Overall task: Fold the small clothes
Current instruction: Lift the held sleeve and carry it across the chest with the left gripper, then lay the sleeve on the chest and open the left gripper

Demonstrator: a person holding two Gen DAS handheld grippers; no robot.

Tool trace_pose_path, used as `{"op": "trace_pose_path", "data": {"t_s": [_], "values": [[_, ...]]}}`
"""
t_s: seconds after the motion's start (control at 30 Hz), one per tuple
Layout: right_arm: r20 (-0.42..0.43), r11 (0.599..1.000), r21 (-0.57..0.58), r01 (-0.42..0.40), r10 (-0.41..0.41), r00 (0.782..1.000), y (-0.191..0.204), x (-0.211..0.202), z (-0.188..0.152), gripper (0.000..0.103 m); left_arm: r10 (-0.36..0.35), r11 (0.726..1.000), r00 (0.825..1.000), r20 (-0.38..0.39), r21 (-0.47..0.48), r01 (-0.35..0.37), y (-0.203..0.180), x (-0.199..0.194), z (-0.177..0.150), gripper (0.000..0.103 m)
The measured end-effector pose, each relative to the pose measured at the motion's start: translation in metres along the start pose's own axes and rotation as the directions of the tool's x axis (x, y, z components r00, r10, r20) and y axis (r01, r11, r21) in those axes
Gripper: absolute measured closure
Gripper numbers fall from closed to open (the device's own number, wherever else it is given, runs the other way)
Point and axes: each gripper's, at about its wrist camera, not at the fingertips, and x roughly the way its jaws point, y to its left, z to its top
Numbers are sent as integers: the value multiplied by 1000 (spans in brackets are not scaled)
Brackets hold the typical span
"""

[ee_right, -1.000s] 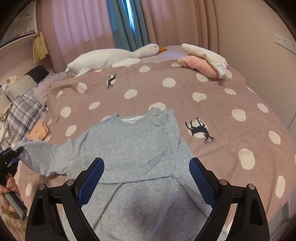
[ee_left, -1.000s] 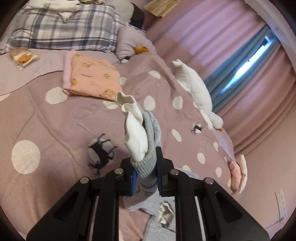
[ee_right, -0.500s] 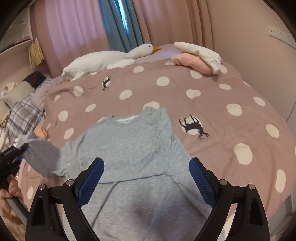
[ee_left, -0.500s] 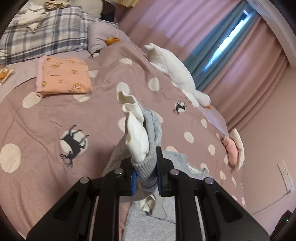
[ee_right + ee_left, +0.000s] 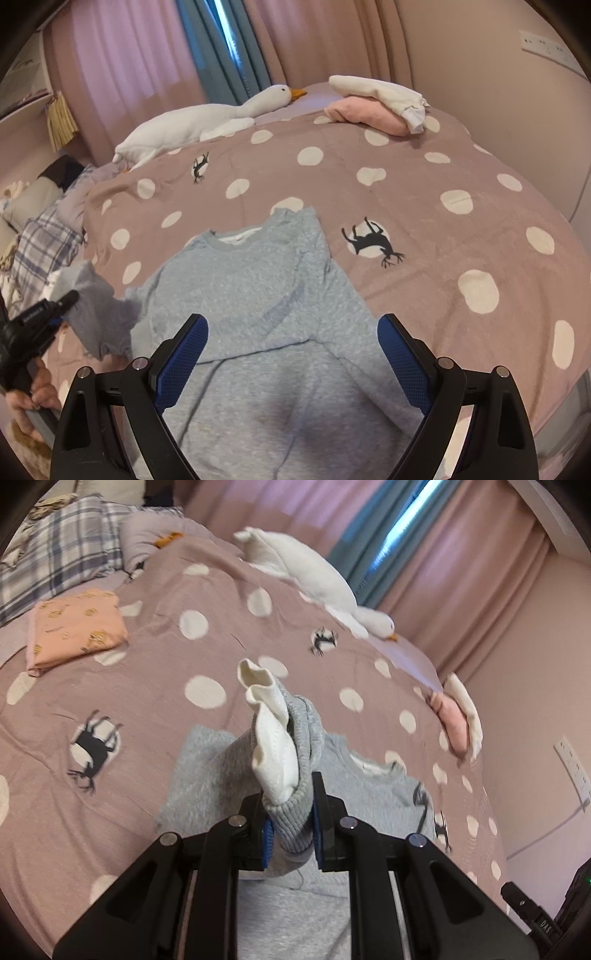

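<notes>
A small grey sweatshirt (image 5: pixel 258 302) lies face up on the dotted pink bedspread (image 5: pixel 424 173), collar toward the far side. My left gripper (image 5: pixel 291 818) is shut on the grey ribbed cuff (image 5: pixel 295 827) of its left sleeve, whose white lining (image 5: pixel 273 738) sticks up past the fingers. In the right wrist view that same gripper (image 5: pixel 44 310) holds the sleeve (image 5: pixel 96 310) lifted at the shirt's left side, with a hand below it. My right gripper (image 5: pixel 291 354) hovers open above the lower body of the sweatshirt, nothing between its blue pads.
A folded orange garment (image 5: pixel 74 627) lies near a plaid pillow (image 5: pixel 55 557). A white plush goose (image 5: pixel 199 122) stretches along the far edge by the curtains. A pink and white bundle of clothes (image 5: pixel 376 103) sits at the far right corner near the wall.
My left gripper has carried the sleeve cuff sideways toward the sweatshirt's body, which now shows beneath it. The right gripper has stayed open and shifted only slightly.
</notes>
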Motion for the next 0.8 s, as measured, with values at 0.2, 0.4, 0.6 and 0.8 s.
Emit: {"op": "trace_pose_path", "data": {"t_s": [0.2, 0.4, 0.6, 0.8], "values": [[-3, 1000, 29, -4, 4, 1000, -11, 0, -2, 10, -1, 999, 998, -63, 49, 4, -16, 20, -13, 87], [-14, 998, 63, -9, 10, 1000, -21, 4, -5, 10, 7, 996, 989, -146, 85, 5, -24, 45, -29, 87], [-21, 998, 66, -6, 7, 1000, -24, 5, -7, 10, 26, 995, 976, -216, 99, -5, -30, 67, -43, 87], [-26, 997, 74, -3, 5, 1000, -28, 7, -9, 10, 33, 994, 963, -268, 108, -5, -30, 83, -53, 86]]}}
